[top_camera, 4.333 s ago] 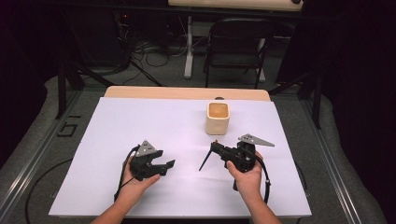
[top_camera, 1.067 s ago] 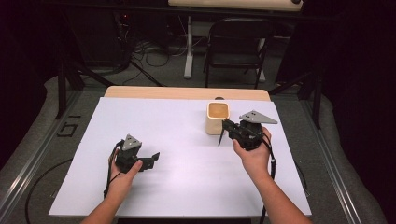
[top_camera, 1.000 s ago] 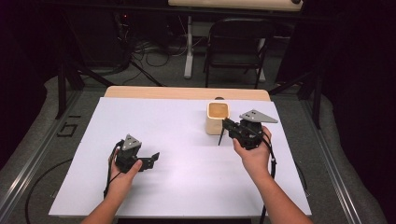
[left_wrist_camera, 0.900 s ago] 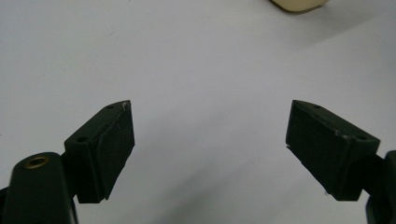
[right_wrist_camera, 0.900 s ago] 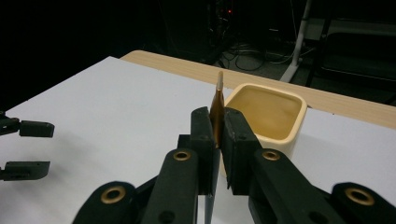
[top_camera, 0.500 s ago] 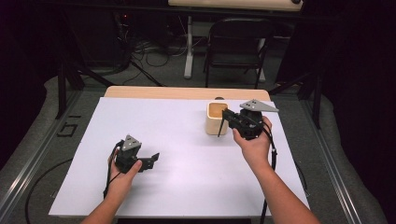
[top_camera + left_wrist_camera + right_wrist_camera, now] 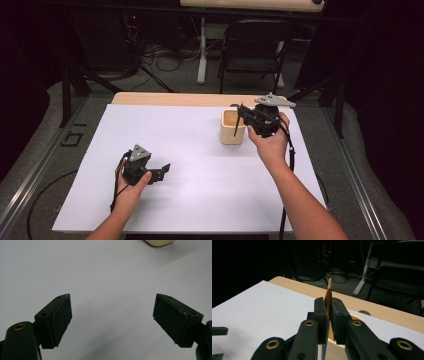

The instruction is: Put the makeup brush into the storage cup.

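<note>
Left gripper [image 7: 162, 170] rests on the table [image 7: 200, 200] toward its near left corner, jaws spread wide, nothing between them. Cream cup [image 7: 233, 127] stands near the far right edge. Right gripper [image 7: 239, 116] hangs just above the cup's rim, jaws clamped on a thin wooden stick [image 7: 328, 296] held upright.
</note>
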Action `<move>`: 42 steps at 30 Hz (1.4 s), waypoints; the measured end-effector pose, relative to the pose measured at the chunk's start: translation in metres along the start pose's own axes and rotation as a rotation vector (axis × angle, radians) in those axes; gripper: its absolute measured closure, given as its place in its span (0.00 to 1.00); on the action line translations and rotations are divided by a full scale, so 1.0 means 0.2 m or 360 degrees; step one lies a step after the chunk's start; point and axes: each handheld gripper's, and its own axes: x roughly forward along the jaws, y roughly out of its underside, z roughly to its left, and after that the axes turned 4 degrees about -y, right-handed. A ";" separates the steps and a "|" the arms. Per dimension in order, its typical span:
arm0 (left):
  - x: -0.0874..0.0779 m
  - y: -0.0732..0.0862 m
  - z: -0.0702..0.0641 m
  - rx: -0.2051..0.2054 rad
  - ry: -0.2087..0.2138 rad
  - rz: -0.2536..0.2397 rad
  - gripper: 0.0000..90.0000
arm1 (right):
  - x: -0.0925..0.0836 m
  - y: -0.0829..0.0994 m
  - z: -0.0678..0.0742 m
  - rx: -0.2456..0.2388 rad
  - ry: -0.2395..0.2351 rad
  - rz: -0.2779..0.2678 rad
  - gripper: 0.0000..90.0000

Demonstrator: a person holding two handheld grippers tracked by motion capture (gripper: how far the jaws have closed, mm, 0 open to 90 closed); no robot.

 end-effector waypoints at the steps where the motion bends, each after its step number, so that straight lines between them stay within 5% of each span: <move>1: 0.00 0.00 0.00 -0.0001 -0.0001 0.0001 0.18 | 0.00 0.00 0.00 0.0002 0.0002 0.0001 0.93; 42: 0.00 0.00 0.00 -0.0006 0.0009 0.0011 0.18 | 0.06 -0.12 -0.03 -0.0019 0.0081 -0.0024 0.93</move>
